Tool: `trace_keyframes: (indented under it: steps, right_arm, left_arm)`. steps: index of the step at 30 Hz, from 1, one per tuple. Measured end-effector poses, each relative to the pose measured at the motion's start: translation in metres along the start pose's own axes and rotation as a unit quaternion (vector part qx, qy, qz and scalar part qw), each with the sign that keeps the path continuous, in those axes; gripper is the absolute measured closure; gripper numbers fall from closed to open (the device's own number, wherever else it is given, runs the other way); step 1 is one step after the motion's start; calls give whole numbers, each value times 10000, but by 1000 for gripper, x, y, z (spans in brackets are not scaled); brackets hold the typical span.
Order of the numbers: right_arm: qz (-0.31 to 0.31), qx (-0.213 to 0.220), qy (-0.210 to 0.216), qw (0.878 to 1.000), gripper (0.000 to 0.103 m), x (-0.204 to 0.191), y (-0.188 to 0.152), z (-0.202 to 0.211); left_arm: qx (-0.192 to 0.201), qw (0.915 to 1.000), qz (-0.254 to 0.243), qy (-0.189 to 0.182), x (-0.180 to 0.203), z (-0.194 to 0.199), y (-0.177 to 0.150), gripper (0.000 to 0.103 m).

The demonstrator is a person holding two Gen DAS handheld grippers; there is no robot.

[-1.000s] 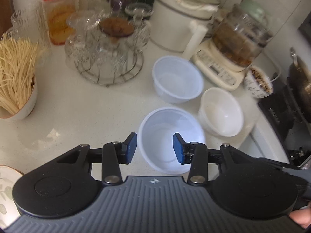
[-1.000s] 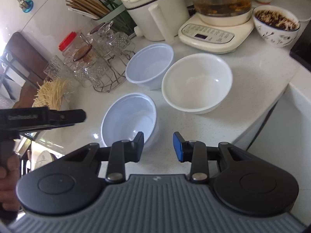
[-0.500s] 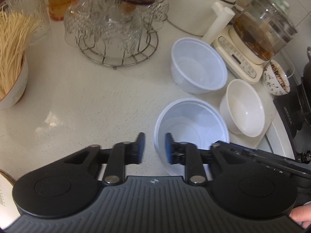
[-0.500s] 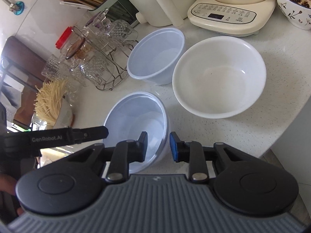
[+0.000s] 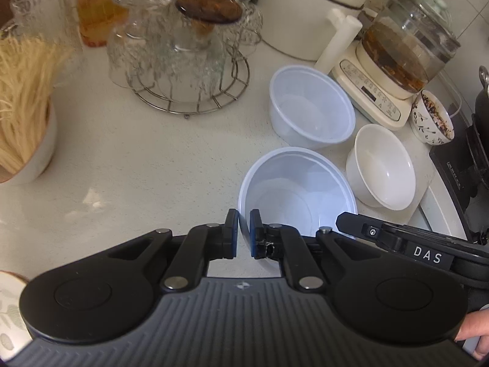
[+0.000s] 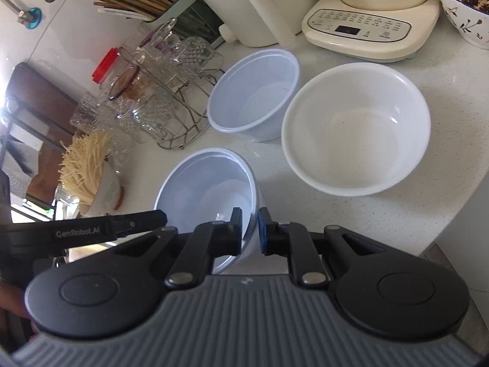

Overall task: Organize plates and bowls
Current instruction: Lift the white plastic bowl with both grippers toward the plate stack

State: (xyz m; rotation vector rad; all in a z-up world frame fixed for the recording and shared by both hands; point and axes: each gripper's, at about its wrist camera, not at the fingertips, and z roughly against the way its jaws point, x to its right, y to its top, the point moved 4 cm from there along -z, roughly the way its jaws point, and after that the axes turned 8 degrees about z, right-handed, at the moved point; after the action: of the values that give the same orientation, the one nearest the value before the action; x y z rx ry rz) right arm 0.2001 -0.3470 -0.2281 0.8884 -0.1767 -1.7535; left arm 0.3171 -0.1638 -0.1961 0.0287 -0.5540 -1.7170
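Observation:
A pale blue plastic bowl [image 5: 293, 195] sits at the near edge of the white counter [image 5: 137, 153]. My left gripper [image 5: 243, 232] is shut on its left rim. My right gripper [image 6: 250, 229] is shut on the right rim of the same bowl [image 6: 207, 192], which looks tilted. A second pale blue bowl [image 5: 308, 107] stands behind it, also in the right wrist view [image 6: 253, 91]. A white ceramic bowl [image 5: 382, 165] stands to the right, also in the right wrist view [image 6: 354, 125].
A wire rack of glasses [image 5: 183, 55] stands at the back left, a bowl of dry noodles [image 5: 21, 116] at far left. A cream kettle base [image 5: 373, 91], a white jug [image 5: 318, 6] and a patterned bowl [image 5: 431, 119] line the back right. A stove [image 5: 464, 165] lies right.
Both grippers moved in onto the near blue bowl and closed on its opposite rims; the bowl now looks tipped.

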Motion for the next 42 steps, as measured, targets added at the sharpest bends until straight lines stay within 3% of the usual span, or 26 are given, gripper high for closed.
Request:
trace_keyframes:
  steps: [9, 20, 39, 42]
  right_arm:
    - [307, 22, 297, 9991, 89, -32, 1, 3]
    - [587, -248, 299, 9975, 89, -64, -16, -17]
    - [717, -629, 317, 9949, 87, -72, -22, -36]
    - [743, -620, 278, 9949, 86, -73, -19, -34]
  left_arm:
    - [237, 9992, 308, 79, -34, 30, -13, 94]
    - [54, 9976, 654, 238, -73, 29, -36, 93]
    - [-82, 9954, 917, 253, -89, 22, -38, 93]
    - [-30, 9947, 1014, 184, -90, 28, -36, 77]
